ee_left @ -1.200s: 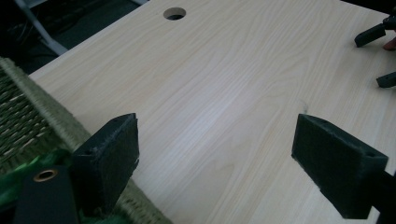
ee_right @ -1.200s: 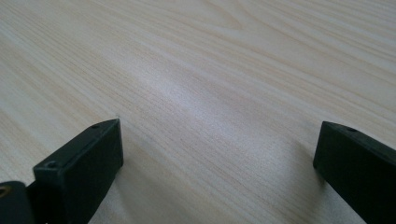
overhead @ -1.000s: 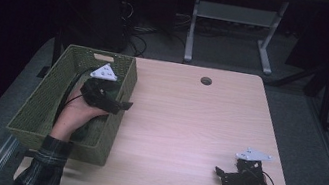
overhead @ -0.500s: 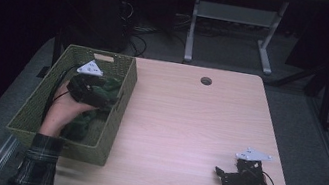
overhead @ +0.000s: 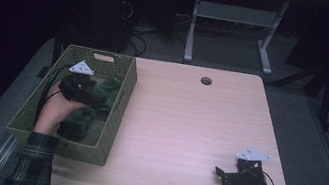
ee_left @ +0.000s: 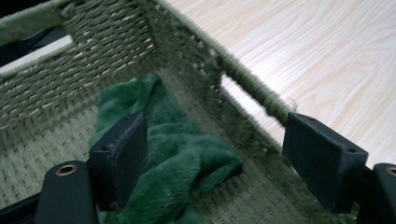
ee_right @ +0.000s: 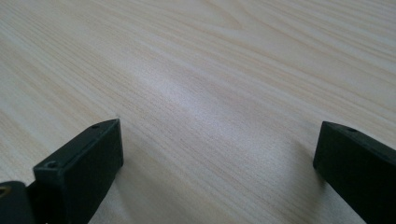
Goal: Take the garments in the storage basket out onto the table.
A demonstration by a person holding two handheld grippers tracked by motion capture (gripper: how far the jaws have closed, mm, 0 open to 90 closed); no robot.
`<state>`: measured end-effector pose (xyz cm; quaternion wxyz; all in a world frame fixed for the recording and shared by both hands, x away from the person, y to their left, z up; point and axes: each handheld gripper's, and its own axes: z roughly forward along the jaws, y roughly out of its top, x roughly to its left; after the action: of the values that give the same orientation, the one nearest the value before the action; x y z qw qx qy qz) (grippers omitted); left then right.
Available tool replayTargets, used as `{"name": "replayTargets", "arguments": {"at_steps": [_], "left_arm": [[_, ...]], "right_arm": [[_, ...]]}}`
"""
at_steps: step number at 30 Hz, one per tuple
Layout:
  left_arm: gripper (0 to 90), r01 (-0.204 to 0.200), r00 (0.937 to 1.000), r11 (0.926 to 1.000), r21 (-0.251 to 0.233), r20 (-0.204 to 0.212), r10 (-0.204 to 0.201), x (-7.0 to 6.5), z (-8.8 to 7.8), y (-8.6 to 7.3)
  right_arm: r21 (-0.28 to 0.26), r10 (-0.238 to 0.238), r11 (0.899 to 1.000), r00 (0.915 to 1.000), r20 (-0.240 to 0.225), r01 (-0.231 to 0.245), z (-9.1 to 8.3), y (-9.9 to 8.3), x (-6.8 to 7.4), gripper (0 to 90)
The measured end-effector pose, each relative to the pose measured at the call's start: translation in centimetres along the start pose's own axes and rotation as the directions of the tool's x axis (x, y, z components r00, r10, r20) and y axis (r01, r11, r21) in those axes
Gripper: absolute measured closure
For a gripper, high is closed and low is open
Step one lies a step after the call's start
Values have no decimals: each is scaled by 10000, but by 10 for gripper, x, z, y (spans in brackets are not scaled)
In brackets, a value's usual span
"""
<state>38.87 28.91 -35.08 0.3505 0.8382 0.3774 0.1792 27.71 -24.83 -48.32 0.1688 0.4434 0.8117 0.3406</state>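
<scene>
We hold the left tongs (ee_left: 212, 154) in the woven olive-green basket (overhead: 119, 110), open and just closing over the dark green plush cloth (ee_left: 182, 163). The right tongs (ee_right: 219, 154) stand open above the pale wooden surface (ee_right: 224, 70). We read no writing.

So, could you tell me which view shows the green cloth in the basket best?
The left gripper view: the cloth lies close up, its plush folds clear against the basket floor. The high view shows it small, dark and partly behind the hand. The right gripper view looks at tabletop.
</scene>
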Motion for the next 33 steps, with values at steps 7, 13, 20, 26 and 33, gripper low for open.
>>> {"name": "replayTargets", "arguments": {"at_steps": [7, 13, 20, 26, 33], "left_arm": [[232, 203, 9997, 9992, 338, -162, -198, 11, 5, -10], [238, 432, 9990, 9970, 637, -123, -425, 16, 11, -18], [240, 743, 9970, 9900, 1195, -315, -711, 26, 18, -30], [272, 891, 9953, 9817, 1681, -518, -815, 30, 25, -38], [302, 908, 9952, 9755, 2005, -546, -814, 32, 29, -42]], "right_arm": [[-1, 1, 10000, 10000, -1, -1, 0, 0, 0, 12], [0, 2, 10000, 10000, -1, -2, 0, 0, 0, 12], [-4, -3, 10000, 10000, -1, 3, 0, 0, 0, 12], [-2, 0, 10000, 10000, -1, 0, 0, 0, 0, 12], [-2, 2, 10000, 10000, -1, -2, 0, 0, 0, 12]]}}
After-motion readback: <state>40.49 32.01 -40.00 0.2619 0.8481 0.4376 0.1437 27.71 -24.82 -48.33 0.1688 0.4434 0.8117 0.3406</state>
